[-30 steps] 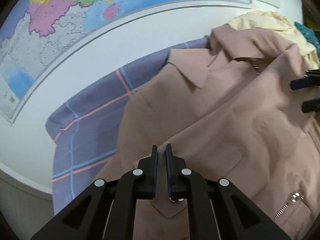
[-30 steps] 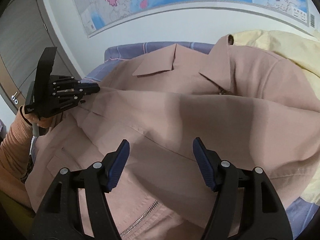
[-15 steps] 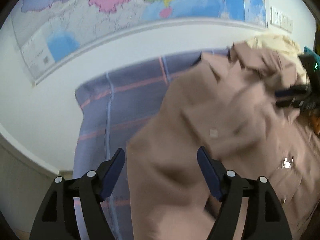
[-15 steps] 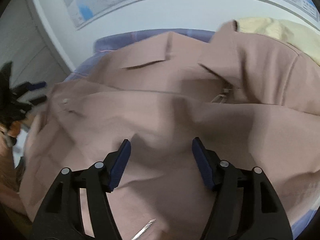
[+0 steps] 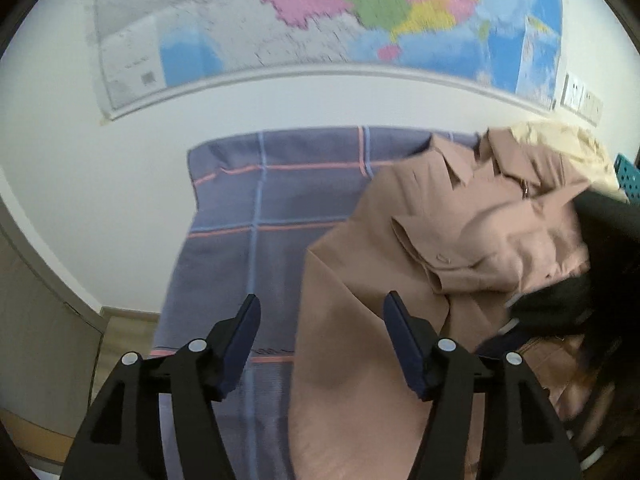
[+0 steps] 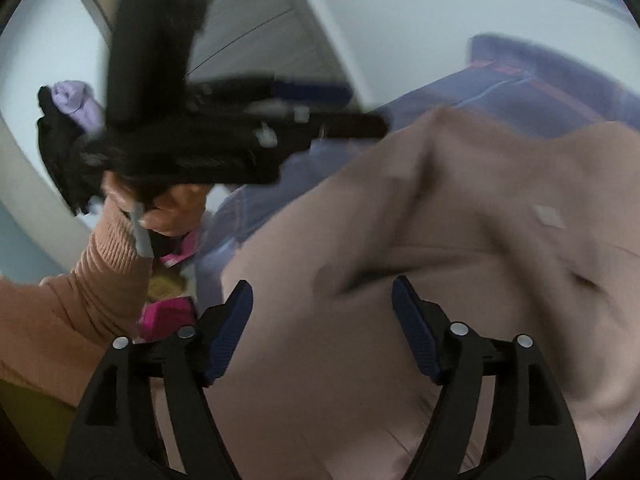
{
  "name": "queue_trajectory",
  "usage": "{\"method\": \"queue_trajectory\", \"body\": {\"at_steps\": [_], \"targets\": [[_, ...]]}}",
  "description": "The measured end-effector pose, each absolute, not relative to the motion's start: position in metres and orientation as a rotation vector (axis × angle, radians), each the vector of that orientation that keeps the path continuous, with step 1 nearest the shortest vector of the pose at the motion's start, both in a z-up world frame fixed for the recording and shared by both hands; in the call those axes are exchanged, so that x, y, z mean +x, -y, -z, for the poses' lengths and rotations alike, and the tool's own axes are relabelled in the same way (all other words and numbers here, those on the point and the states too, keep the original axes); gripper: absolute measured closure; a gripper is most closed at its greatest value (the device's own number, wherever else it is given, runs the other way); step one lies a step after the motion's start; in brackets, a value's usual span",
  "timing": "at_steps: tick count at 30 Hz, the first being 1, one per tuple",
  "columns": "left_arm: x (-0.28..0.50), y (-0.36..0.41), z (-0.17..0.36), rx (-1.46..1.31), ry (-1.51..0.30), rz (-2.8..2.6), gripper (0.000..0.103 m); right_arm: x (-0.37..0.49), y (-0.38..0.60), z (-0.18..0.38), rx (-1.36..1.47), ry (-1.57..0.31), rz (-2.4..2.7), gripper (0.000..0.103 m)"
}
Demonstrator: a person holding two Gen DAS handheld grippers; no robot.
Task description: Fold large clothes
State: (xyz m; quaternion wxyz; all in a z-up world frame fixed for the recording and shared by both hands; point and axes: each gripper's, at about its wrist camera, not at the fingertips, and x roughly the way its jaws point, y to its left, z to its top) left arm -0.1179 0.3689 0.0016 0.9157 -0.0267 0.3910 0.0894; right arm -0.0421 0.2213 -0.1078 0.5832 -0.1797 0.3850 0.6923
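A large dusty-pink jacket lies collar-away on a purple plaid sheet. My left gripper hovers over the jacket's left edge. Its jaws are apart and closing, with cloth below them but nothing pinched. In the right wrist view the same jacket fills the lower right, blurred. My right gripper hangs above it with its jaws opening and nothing between them. The left gripper shows there as a dark blur at upper left, held by a hand. The right gripper is a dark smear over the jacket's right side.
A cream garment and a teal basket sit beyond the collar. A wall map hangs behind the bed. Pink items lie below the sleeve; dark and lilac clothes are piled at far left.
The left gripper let go of the jacket fold, opened, and moved left to the jacket's edge. The right gripper swung left across the jacket, close to the left hand.
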Motion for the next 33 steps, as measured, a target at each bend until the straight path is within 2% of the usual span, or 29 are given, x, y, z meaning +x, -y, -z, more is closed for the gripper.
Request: {"method": "queue_trajectory", "body": {"at_steps": [1,2,3,4,6,10,11,12,14,19,22,23,24,25,27,29,30,31,33], "targets": [[-0.121,-0.370,-0.005,-0.055,-0.795,-0.188,0.041,-0.043,-0.230,0.112,-0.423,-0.917,-1.607,0.036],[-0.124,-0.371,-0.007,-0.053,-0.790,-0.192,0.041,-0.043,-0.238,0.116,-0.415,-0.943,-1.624,0.054],[-0.127,-0.370,-0.009,-0.048,-0.785,-0.200,0.041,-0.043,-0.249,0.118,-0.394,-0.984,-1.663,0.084],[-0.129,-0.372,-0.012,-0.045,-0.775,-0.208,0.041,-0.043,-0.254,0.116,-0.381,-1.002,-1.682,0.098],[-0.137,-0.375,-0.021,-0.047,-0.743,-0.222,0.041,-0.040,-0.259,0.098,-0.316,-1.012,-1.741,0.100],[-0.157,-0.386,-0.047,-0.074,-0.654,-0.240,0.040,-0.018,-0.240,0.012,-0.239,-0.828,-1.755,0.100],[-0.163,-0.387,-0.055,-0.079,-0.622,-0.236,0.038,-0.010,-0.230,-0.006,-0.213,-0.803,-1.754,0.100],[-0.169,-0.387,-0.062,-0.091,-0.588,-0.220,0.031,0.002,-0.217,-0.027,-0.179,-0.776,-1.750,0.100],[-0.173,-0.384,-0.068,-0.105,-0.559,-0.171,0.030,0.021,-0.190,-0.049,-0.161,-0.755,-1.732,0.100],[-0.149,-0.344,-0.048,-0.019,-0.616,-0.070,0.029,0.077,-0.121,-0.059,-0.091,-0.797,-1.579,0.094],[-0.120,-0.319,-0.020,0.014,-0.706,0.006,0.029,0.109,-0.075,-0.042,-0.023,-0.833,-1.452,0.084],[-0.109,-0.311,-0.010,0.023,-0.738,0.029,0.029,0.122,-0.059,-0.029,0.011,-0.864,-1.391,0.073],[-0.098,-0.301,0.000,0.041,-0.765,0.042,0.029,0.132,-0.045,-0.015,0.023,-0.898,-1.313,0.054],[-0.093,-0.296,0.007,0.058,-0.779,0.049,0.029,0.138,-0.039,-0.003,0.033,-0.923,-1.267,0.047],[-0.078,-0.283,0.023,0.089,-0.820,0.066,0.029,0.153,-0.015,0.020,0.065,-0.968,-1.178,0.036],[-0.062,-0.274,0.037,0.106,-0.860,0.089,0.029,0.151,0.003,0.035,0.101,-0.965,-1.134,0.032],[-0.055,-0.270,0.044,0.115,-0.877,0.099,0.029,0.148,0.011,0.043,0.109,-0.958,-1.136,0.022],[-0.051,-0.269,0.048,0.121,-0.884,0.102,0.029,0.142,0.016,0.047,0.109,-0.951,-1.145,0.018],[-0.045,-0.269,0.054,0.130,-0.895,0.085,0.033,0.123,0.019,0.060,0.096,-0.929,-1.171,0.016]]}}
